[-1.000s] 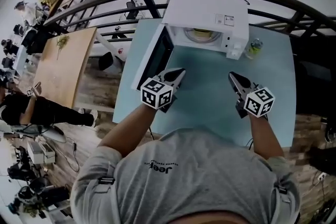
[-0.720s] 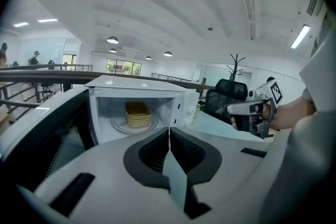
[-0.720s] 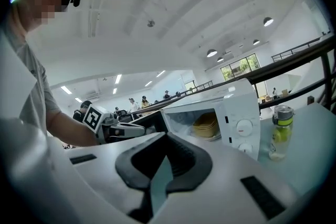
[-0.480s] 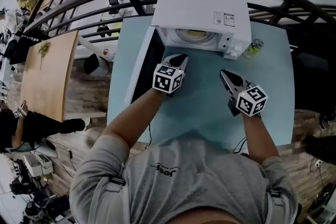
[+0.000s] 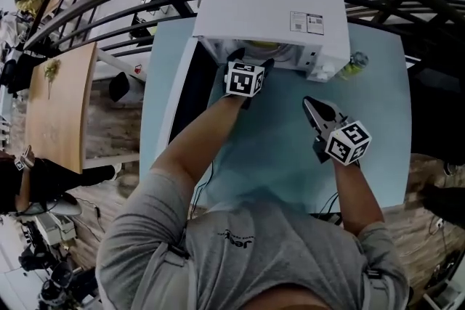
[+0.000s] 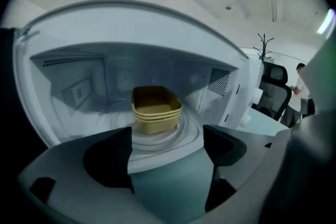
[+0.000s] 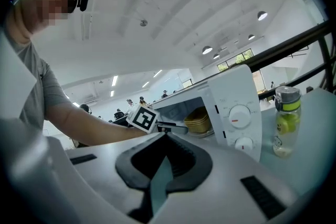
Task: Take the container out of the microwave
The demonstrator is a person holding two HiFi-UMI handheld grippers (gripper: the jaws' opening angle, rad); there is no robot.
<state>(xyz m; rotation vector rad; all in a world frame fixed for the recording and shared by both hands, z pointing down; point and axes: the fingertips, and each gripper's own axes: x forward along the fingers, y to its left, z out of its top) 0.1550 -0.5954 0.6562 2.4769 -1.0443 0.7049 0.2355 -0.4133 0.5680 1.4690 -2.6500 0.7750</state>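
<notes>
While left tongs (image 5: 251, 59) stand spread at mouth of open microwave (image 5: 270, 7), jaws having just been opening, nothing sits between them. Yellow container (image 6: 155, 108) lies straight ahead of them, apart, on turntable (image 6: 185, 131) inside cavity. Right tongs (image 5: 311, 105) pressed together, empty, over teal surface (image 5: 276, 156), to right of left tongs, farther back from microwave. Bottle (image 7: 286, 120) stands ahead-right of right tongs, just beside microwave.
</notes>
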